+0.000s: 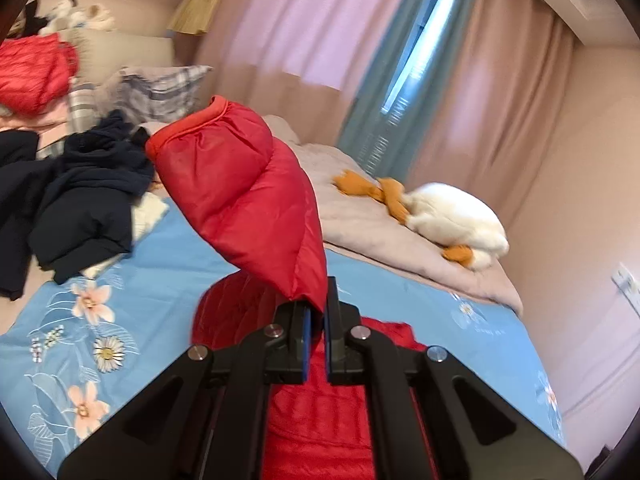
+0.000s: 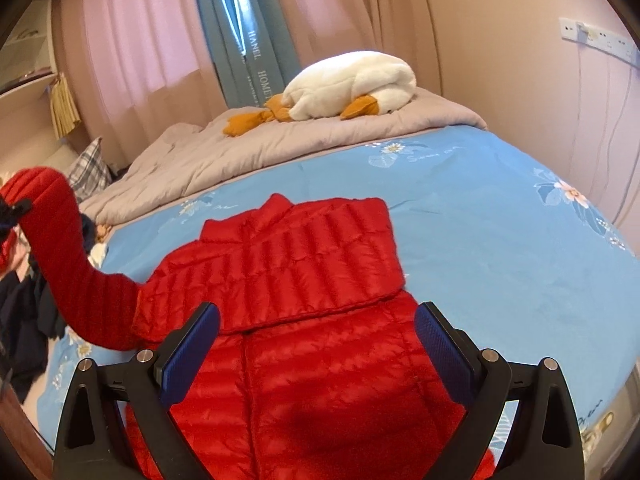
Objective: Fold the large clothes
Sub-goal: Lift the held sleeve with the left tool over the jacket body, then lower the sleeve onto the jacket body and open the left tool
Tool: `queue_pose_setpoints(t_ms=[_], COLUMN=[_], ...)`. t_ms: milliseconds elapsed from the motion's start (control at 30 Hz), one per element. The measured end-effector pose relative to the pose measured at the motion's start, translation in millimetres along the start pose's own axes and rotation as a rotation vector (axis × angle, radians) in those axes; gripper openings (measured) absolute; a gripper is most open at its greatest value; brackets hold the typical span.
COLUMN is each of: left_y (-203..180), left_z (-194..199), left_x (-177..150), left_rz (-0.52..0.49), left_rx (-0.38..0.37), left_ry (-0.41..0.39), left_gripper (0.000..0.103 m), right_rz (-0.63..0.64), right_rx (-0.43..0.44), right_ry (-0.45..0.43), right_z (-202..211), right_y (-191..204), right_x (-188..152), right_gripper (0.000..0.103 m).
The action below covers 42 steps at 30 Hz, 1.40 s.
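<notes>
Red puffer jacket (image 2: 304, 280) lies spread on the blue flowered bedsheet (image 2: 480, 208), its body near the front edge of the bed and its collar toward the far side. One sleeve (image 2: 344, 240) is already folded across the chest. The other sleeve (image 1: 240, 196) is lifted off the sheet: the left gripper (image 1: 316, 320) has its jaws clamped together on the fabric, and the cuffed end of the sleeve stands up in the air above the fingers. In the right wrist view this raised sleeve arches up from the jacket's shoulder toward the left edge of the bed.

The right gripper (image 2: 316, 344) hangs over the jacket's lower half with its jaws wide apart; its blue pads (image 2: 192, 352) hold nothing, and whether they touch the fabric cannot be told.

A grey quilt (image 2: 248, 152) is bunched along the far side of the bed, with a white plush goose (image 2: 352, 80) lying on it. A heap of dark clothes (image 1: 80, 200) sits at the left side of the bed, with a plaid pillow (image 1: 160, 92) and another red garment (image 1: 32, 72) beyond it. Pink curtains (image 2: 136, 40) hang behind the bed.
</notes>
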State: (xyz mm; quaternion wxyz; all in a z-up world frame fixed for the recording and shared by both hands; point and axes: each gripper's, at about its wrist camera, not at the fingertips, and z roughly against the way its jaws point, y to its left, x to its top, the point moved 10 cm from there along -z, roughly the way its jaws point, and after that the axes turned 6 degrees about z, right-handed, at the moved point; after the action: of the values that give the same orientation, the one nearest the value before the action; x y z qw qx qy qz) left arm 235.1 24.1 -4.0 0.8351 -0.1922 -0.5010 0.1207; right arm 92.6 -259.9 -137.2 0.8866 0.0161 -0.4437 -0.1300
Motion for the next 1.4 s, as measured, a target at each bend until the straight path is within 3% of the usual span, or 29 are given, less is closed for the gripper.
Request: queue_pose_setpoints(t_ms=[500, 800, 1100, 1400], left_y=[-70.5, -101.3, -101.8, -100.2], left_z=[-30.4, -54.0, -82.8, -90.8], left_x=[-72.8, -138.0, -203.1, -244.0], left_rz=[-0.121, -0.209, -0.221, -0.22], left_rx=[-0.107, -0.156, -0.143, -0.142], left_ry=[0.168, 0.295, 0.454, 0.562], left_gripper=[0.004, 0.004, 0.005, 0.012], right_rz=[-0.062, -0.096, -0.153, -0.169], right_rx=[-0.03, -0.046, -0.067, -0.088], right_ry=[-0.001, 0.005, 0.014, 0.041], right_z=[3.5, 2.8, 1.0, 0.5], right_y=[-34.2, -53.1, -74.9, -81.7], right_x=[-3.0, -9.0, -15.4, -25.9], right_gripper=[0.097, 0.097, 0.097, 0.097])
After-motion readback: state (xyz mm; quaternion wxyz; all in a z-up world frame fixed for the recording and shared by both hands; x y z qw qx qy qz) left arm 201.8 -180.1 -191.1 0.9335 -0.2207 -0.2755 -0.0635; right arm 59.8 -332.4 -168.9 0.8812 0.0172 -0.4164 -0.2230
